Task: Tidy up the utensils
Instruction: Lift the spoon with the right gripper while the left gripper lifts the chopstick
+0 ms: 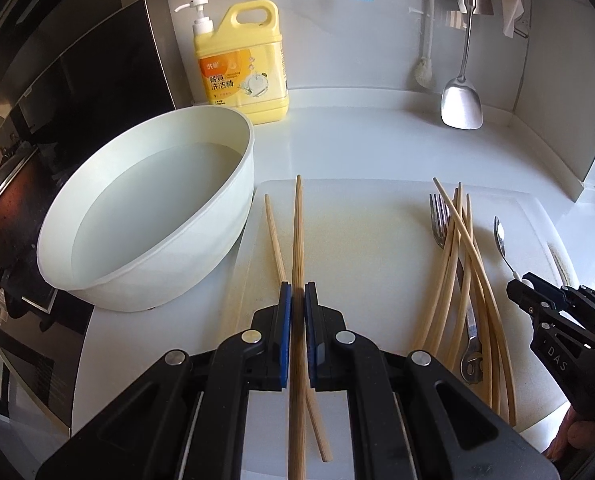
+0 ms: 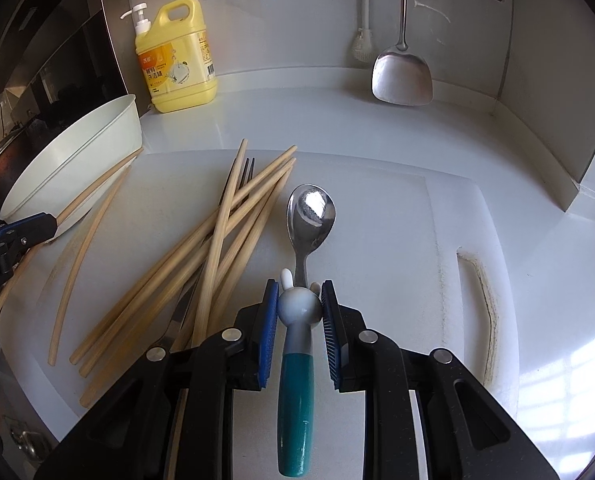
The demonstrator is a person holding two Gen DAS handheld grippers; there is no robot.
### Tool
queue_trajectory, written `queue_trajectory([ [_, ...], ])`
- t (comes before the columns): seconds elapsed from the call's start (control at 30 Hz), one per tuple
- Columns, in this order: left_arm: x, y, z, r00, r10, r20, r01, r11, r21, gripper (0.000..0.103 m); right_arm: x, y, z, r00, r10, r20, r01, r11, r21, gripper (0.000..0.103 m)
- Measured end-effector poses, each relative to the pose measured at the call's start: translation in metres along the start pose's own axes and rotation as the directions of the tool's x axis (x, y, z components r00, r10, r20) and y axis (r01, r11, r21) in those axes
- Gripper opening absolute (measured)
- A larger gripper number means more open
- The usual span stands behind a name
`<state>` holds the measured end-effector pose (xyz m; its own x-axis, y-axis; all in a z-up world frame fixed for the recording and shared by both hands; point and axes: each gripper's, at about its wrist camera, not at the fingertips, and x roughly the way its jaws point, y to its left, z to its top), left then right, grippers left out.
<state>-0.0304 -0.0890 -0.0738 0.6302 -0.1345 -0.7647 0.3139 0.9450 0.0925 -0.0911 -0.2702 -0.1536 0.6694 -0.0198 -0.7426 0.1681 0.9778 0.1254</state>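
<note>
My left claw was clamped on one chopstick, my right claw on the spoon; its body read "DAS".

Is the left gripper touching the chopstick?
Touching. The left wrist view shows the left gripper shut on a chopstick, both blue pads pressed against its sides.

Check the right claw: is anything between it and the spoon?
Nothing visible. The right claw already straddles the spoon at the rabbit figure on its handle, pads against it. The chopstick pile lies beside it to the left, apart.
</note>
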Motion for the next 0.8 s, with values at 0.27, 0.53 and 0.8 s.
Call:
queue_trajectory([
  [0.27,0.003,-0.001,-0.001,1.0,-0.004,-0.007,0.004,1.0,0.001,0.007,0.0,0.004,-0.005,0.999,-0.035,0.003,0.035,0.998,-0.046,0.021],
  [0.53,0.005,-0.005,-0.001,1.0,-0.013,-0.012,0.013,1.0,0.0,0.007,-0.004,0.002,-0.008,0.999,-0.032,0.016,0.032,0.998,-0.046,0.02],
  [0.8,0.0,-0.006,0.006,1.0,-0.021,-0.011,0.021,1.0,-0.004,0.007,-0.014,-0.022,-0.001,0.994,0.105,0.026,-0.107,0.987,0.123,0.02],
])
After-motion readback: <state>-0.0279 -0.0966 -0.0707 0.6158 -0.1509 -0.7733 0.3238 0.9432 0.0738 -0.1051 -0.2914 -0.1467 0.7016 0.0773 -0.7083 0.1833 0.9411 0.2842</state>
